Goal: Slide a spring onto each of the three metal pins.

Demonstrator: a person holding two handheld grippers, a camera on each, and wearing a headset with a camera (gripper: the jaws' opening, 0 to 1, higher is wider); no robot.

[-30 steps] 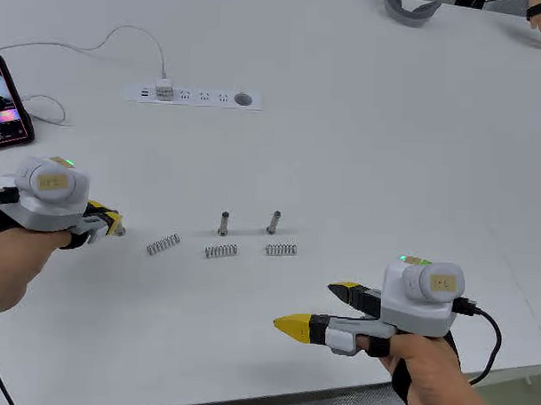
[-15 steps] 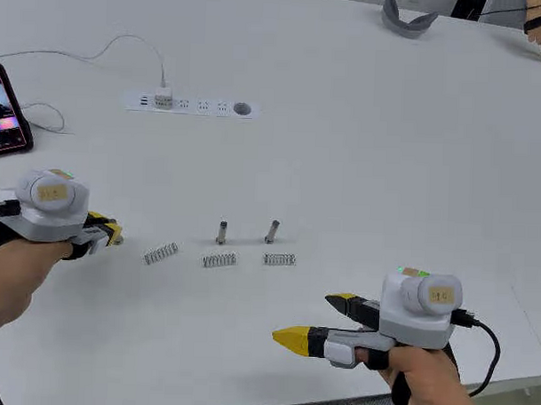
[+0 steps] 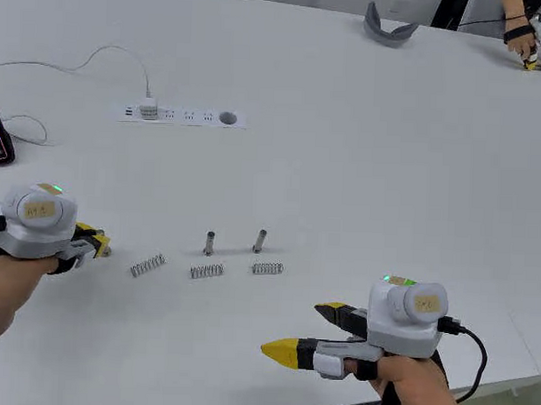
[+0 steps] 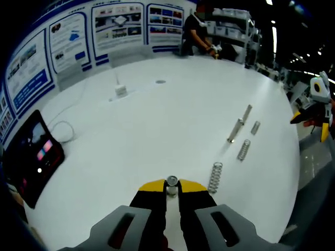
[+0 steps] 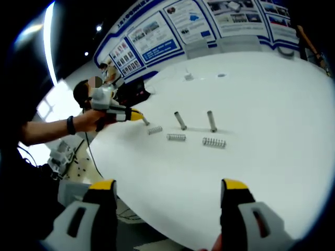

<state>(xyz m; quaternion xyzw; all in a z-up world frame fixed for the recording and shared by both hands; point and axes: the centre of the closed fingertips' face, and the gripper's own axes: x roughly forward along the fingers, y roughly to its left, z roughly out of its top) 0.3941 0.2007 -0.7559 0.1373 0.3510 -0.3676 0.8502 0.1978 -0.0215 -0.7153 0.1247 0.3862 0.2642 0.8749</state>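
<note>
- Presently nearest the person, the right gripper (image 3: 308,332) hangs low over the front of the table (image 3: 387,171). It is held level in the hand and pointed left, jaws spread wide and empty, well apart from the parts.
- Risk, as judged: the springs are slight and lie loose on their sides. A pinch placed off-centre or too hard could flick one away across the smooth top.
- Next out, the left spring (image 3: 147,266), middle spring (image 3: 207,270) and right spring (image 3: 267,268) lie in a row, each apart from its neighbour.
- Level with that row, at the left, the left gripper (image 3: 98,245) is held level and pointed toward the left spring. Its jaws are pressed together on the held pin (image 4: 171,183), whose round end shows between the tips in the left gripper view.
- Risk, as judged: the pin is caught at the jaw tips alone, so it could twist or slip once a spring is pushed against it.
- Just behind the springs, the left standing pin (image 3: 209,243) and right standing pin (image 3: 259,241) stand upright and bare. A sideways push while threading could topple either.
- Farthest, a power strip (image 3: 180,116) lies well clear.
</note>
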